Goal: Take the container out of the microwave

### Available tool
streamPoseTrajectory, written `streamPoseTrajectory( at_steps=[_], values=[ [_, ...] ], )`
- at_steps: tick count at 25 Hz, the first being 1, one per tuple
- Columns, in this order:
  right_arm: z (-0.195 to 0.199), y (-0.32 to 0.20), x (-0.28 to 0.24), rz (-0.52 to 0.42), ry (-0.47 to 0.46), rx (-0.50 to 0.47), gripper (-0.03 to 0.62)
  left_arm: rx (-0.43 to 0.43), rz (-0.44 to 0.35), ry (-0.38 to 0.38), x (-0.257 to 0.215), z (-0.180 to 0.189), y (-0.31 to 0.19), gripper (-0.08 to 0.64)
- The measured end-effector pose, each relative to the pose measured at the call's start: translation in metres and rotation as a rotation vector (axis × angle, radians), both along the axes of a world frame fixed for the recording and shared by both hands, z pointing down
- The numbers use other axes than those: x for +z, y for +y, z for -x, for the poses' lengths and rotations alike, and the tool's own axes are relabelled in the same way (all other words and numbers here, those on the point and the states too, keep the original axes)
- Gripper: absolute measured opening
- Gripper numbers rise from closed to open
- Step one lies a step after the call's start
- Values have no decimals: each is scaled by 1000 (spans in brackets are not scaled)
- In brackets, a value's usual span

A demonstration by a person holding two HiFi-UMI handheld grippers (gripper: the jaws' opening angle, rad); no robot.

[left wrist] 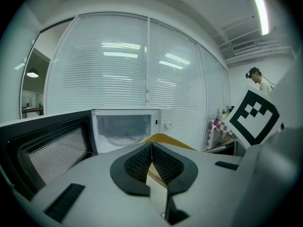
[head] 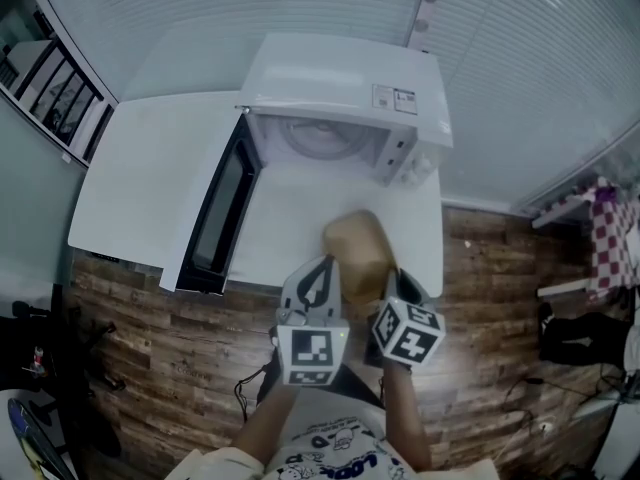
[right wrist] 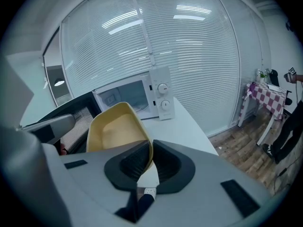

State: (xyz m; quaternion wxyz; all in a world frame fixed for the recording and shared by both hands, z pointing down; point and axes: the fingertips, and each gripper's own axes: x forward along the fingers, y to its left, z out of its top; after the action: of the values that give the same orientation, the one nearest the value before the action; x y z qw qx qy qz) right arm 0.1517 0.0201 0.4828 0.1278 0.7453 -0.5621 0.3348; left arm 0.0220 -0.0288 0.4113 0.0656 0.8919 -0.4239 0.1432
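Holding the tub [head: 358,245] with both grippers: left gripper [head: 322,273] and right gripper [head: 397,286] each clamp its near rim. It sits outside the microwave [head: 340,88], over the table's [head: 140,178] near edge, stretching away from my jaws.

Just ahead of the left hand-held gripper [head: 322,273] and the right hand-held gripper [head: 393,280], the container [head: 358,240] clamped between them blocks the way. Beyond it, bare surface [head: 300,193] runs to the microwave [head: 345,88], whose mouth is open. Its door [head: 215,208] juts out on their left.
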Motion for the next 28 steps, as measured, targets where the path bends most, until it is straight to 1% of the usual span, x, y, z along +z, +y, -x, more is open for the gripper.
streamPoseTrajectory(
  at_steps=[7, 28],
  values=[
    [4, 5, 1, 4, -8, -15, 34, -4, -2, -1, -1, 1, 7, 43],
    [7, 12, -3, -4, -11, -13, 34, -9, -13, 3, -4, 7, 14, 43]
  ],
)
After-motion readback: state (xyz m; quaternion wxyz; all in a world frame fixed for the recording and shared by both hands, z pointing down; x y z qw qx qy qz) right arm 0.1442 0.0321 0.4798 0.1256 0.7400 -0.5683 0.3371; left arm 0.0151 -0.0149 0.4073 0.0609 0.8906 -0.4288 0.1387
